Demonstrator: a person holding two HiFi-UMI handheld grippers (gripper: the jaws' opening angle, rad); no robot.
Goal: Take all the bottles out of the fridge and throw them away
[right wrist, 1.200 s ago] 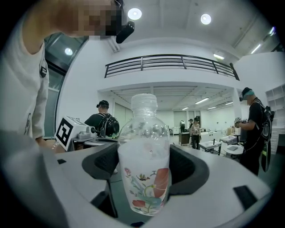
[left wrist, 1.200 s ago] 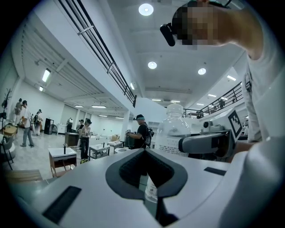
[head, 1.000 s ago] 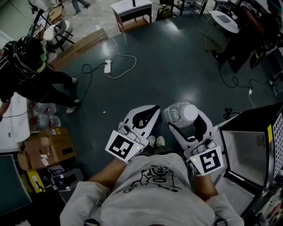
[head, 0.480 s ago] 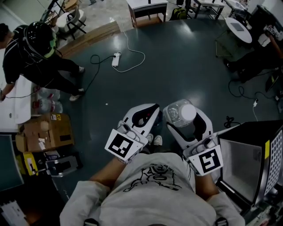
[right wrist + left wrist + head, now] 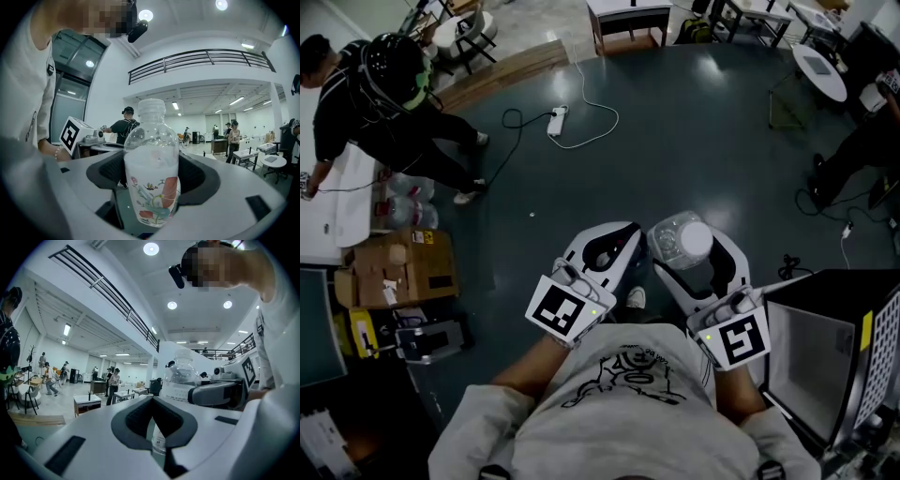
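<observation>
The right gripper (image 5: 686,246) has its fingers closed on a clear bottle (image 5: 152,173), cap up, held over the floor (image 5: 694,141) in front of the person. The left gripper (image 5: 153,427) has its fingers pressed together with nothing in them. The grip sits low on the thin, smooth wall, so the bottle could tip or slide out while carried. No bin shows, and a cable (image 5: 581,131) crosses the floor ahead.
</observation>
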